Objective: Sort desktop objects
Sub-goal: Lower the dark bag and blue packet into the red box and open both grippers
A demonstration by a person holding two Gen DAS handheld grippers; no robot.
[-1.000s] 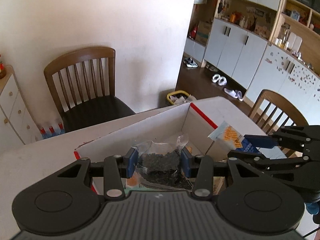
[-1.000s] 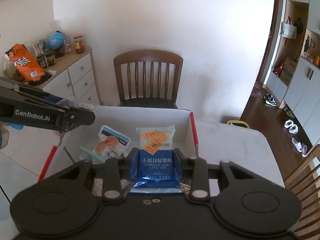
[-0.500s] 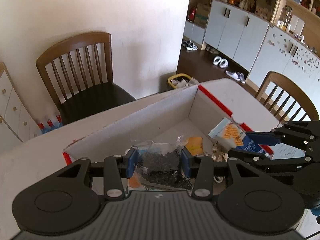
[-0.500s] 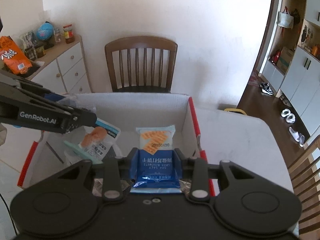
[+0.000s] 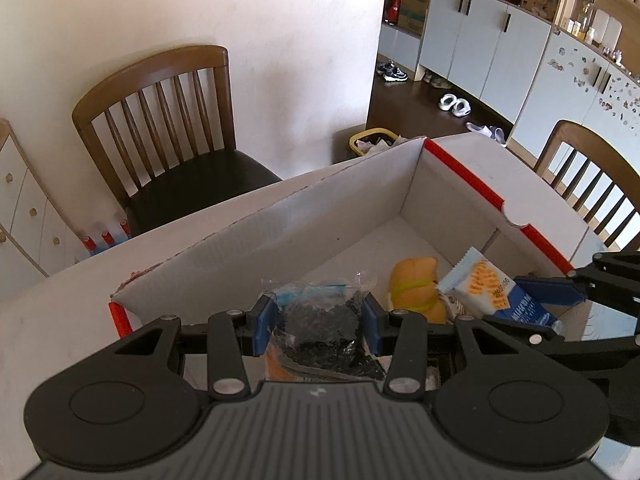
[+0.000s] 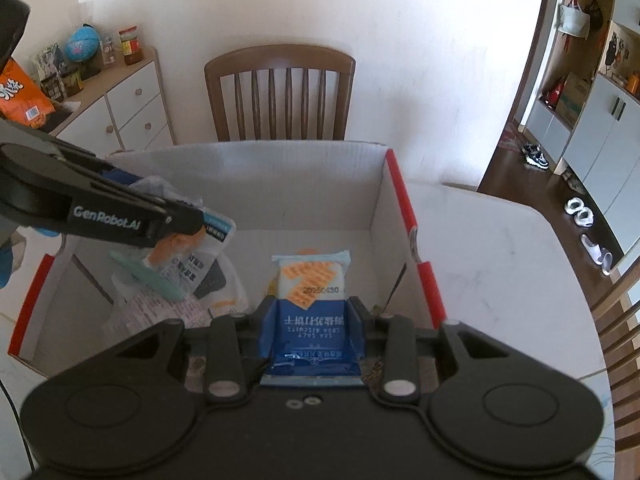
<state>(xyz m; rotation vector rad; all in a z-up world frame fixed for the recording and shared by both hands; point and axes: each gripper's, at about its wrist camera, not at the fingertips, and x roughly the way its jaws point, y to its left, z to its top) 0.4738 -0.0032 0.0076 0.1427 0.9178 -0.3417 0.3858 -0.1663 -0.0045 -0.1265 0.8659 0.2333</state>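
A white cardboard box (image 5: 304, 216) with red edges stands on the table; it also shows in the right wrist view (image 6: 376, 200). My left gripper (image 5: 318, 322) is shut on a clear bag of dark bits (image 5: 324, 320), held over the box's near left part; the bag also shows in the right wrist view (image 6: 160, 188). My right gripper (image 6: 312, 314) is shut on a blue and white biscuit packet (image 6: 312, 292), held over the box's right part; the packet also shows in the left wrist view (image 5: 496, 296). An orange-yellow item (image 5: 416, 284) lies on the box floor.
Several snack packets (image 6: 180, 268) lie in the box's left part. A wooden chair (image 6: 280, 92) stands behind the table, another chair (image 5: 592, 184) at the right. A white drawer cabinet (image 6: 120, 104) with jars and a globe stands at the left. The white table (image 6: 500, 264) extends right.
Both grippers have moved forward and lower over the box with their packets still held. The box interior now fills more of both views.
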